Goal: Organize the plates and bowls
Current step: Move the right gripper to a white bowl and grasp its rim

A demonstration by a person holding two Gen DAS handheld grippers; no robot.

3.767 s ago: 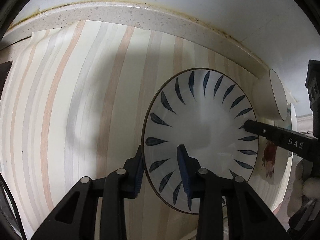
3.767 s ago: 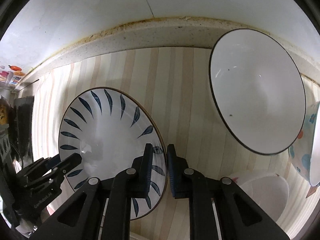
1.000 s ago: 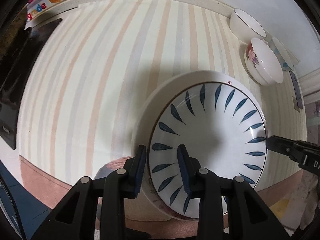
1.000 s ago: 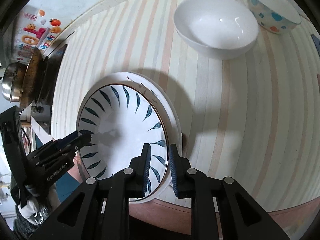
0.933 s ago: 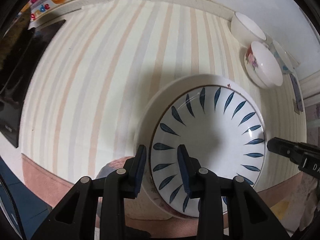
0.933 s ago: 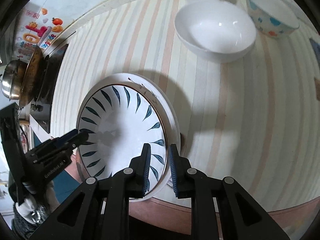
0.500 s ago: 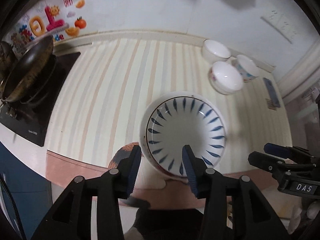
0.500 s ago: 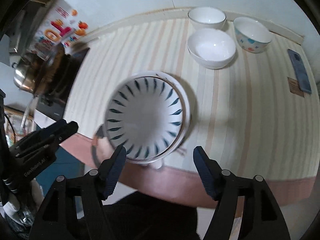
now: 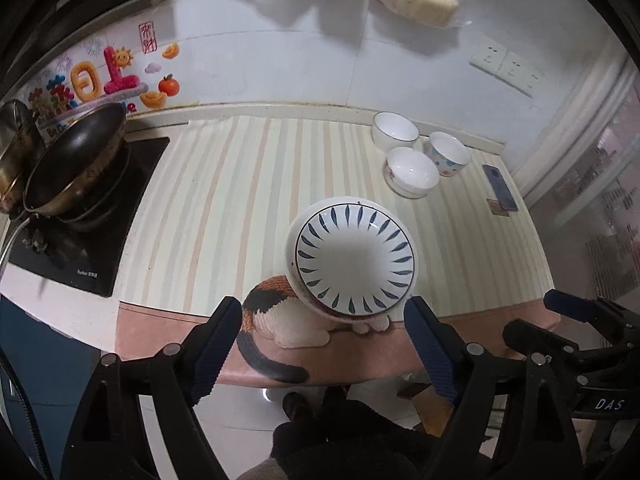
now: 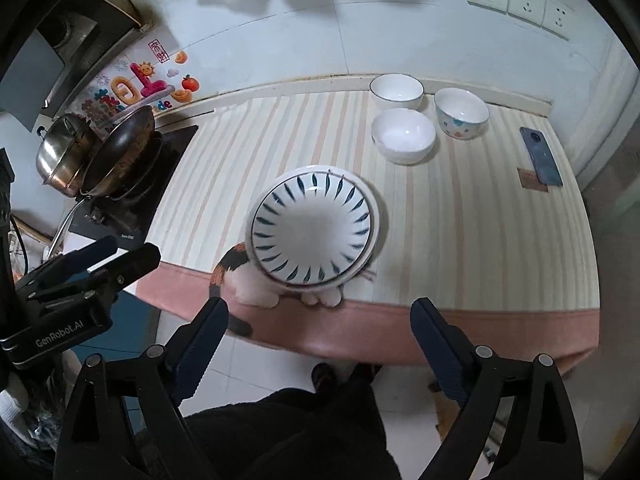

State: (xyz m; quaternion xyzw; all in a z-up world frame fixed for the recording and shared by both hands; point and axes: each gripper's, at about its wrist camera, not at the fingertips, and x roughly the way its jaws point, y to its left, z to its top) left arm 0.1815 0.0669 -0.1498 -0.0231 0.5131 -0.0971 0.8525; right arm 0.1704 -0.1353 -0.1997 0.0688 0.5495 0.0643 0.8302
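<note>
Blue-leaf patterned plate nested on a larger white plate, near front edge of bench, partly over a cat picture on the striped cover. From left wrist: left claw wide, just been opening, nothing between its pads, well apart from the plate. Three bowls at the back right: white bowl, spotted bowl, flowered bowl. Right claw at right edge. From right wrist: same plate stack at centre, right claw wide too, just been opening, empty. Wok on stove at left, phone at right.
</note>
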